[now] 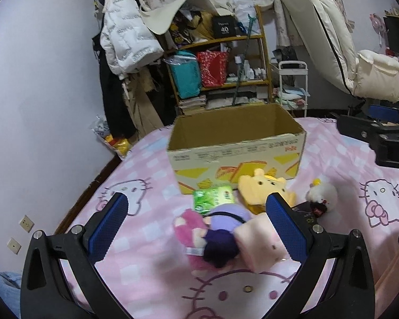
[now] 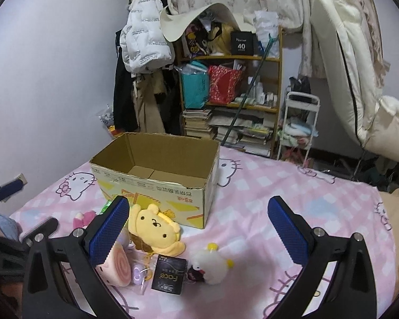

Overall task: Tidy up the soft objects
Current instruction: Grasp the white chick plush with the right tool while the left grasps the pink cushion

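Observation:
An open cardboard box [image 1: 236, 143] stands on the pink bed; it also shows in the right wrist view [image 2: 157, 186], with nothing visible inside. In front of it lie a yellow plush [image 1: 260, 188] [image 2: 154, 228], a pink and purple doll [image 1: 212, 236], a pink roll plush [image 1: 260, 244] [image 2: 117, 268], a white plush [image 1: 321, 194] [image 2: 212, 263] and a green packet [image 1: 214, 198]. My left gripper [image 1: 199, 226] is open above the doll and the roll plush. My right gripper [image 2: 199, 228] is open above the white plush and a black packet [image 2: 170, 273].
The bed's left edge runs along a white wall [image 1: 40, 106]. Behind the bed stand a cluttered wooden shelf [image 1: 220, 61], hanging coats [image 1: 127, 40], a small white cart [image 1: 292, 87] and a cream recliner [image 1: 359, 61]. The right gripper's body [image 1: 385, 138] shows at the right of the left view.

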Motion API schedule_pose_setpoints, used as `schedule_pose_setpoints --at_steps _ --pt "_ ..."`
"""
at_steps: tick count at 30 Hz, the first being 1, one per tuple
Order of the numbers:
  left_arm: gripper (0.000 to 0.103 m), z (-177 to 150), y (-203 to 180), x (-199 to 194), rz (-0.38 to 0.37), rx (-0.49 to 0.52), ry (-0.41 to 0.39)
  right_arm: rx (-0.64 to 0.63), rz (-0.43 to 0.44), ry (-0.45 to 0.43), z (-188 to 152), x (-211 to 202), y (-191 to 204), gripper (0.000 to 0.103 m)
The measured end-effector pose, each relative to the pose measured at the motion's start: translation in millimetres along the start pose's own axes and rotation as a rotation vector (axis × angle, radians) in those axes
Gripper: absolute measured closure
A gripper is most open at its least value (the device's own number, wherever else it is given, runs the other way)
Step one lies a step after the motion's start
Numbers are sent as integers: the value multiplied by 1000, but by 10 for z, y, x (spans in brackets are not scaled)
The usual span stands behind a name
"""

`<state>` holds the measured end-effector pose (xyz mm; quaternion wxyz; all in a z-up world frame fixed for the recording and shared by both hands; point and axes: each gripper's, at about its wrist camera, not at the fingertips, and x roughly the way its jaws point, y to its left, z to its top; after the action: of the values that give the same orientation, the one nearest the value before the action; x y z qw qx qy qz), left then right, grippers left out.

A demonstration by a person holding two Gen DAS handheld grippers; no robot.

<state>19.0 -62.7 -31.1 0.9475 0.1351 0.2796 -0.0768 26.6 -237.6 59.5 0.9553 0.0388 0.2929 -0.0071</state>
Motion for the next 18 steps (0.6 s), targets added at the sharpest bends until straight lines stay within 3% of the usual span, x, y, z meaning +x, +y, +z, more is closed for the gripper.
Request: schedule_pose_setpoints --at_steps 4,9,18 --pt "1 -3 -144 173 -30 -10 59 30 6 53 -3 168 -45 0" --pt "1 -90 -157 401 -120 -51 137 44 -2 112 -43 386 -96 0" --pt "1 -190 -238 645 -120 -55 222 84 -51 273 -186 732 -195 0"
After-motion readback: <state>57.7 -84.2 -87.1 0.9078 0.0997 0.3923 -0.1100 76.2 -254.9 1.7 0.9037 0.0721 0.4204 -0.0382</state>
